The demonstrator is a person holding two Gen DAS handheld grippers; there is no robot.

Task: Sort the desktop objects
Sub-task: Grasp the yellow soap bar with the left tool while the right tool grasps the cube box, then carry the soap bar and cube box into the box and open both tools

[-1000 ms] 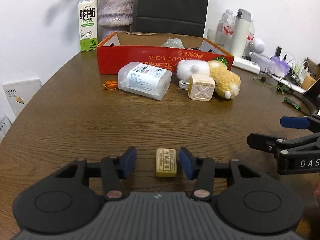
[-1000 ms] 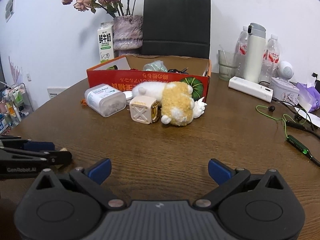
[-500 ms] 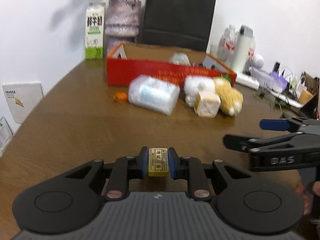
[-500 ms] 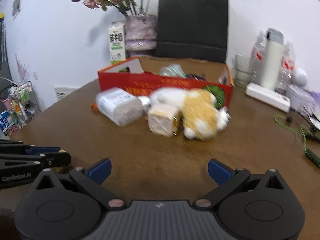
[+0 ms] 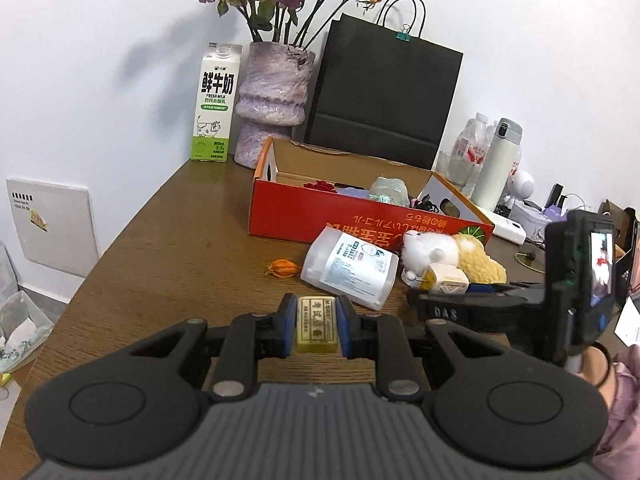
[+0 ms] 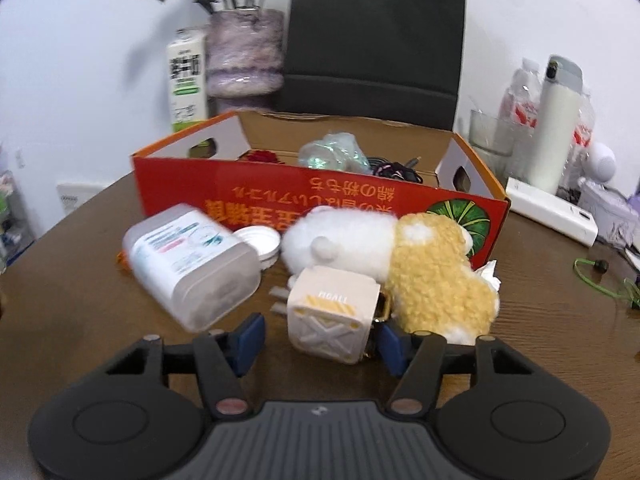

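Note:
My left gripper [image 5: 316, 330] is shut on a small yellow block [image 5: 316, 322] with a printed label, held above the brown table [image 5: 180, 248]. Beyond it lie a clear plastic canister [image 5: 350, 268] and the red cardboard box [image 5: 360, 220], which holds several items. In the right wrist view a cream cube-shaped plug [image 6: 332, 320] sits between the fingers of my right gripper [image 6: 322, 342]. Those jaws are closing, and the left pad is still apart from the cube. A white and yellow plush toy [image 6: 436, 276] lies against the cube's right side.
A milk carton [image 5: 214, 104], a vase of flowers [image 5: 274, 100] and a black paper bag [image 5: 384, 92] stand behind the box. A thermos [image 6: 556, 120], bottles, a white power strip [image 6: 552, 210] and a green cable [image 6: 600, 280] crowd the right. A small orange thing [image 5: 282, 268] and a white lid [image 6: 258, 242] lie by the canister.
The left gripper closed on the yellow block, lifted it off the table and carried it toward the box. The right gripper moved forward to the cube, and its jaws narrowed around it.

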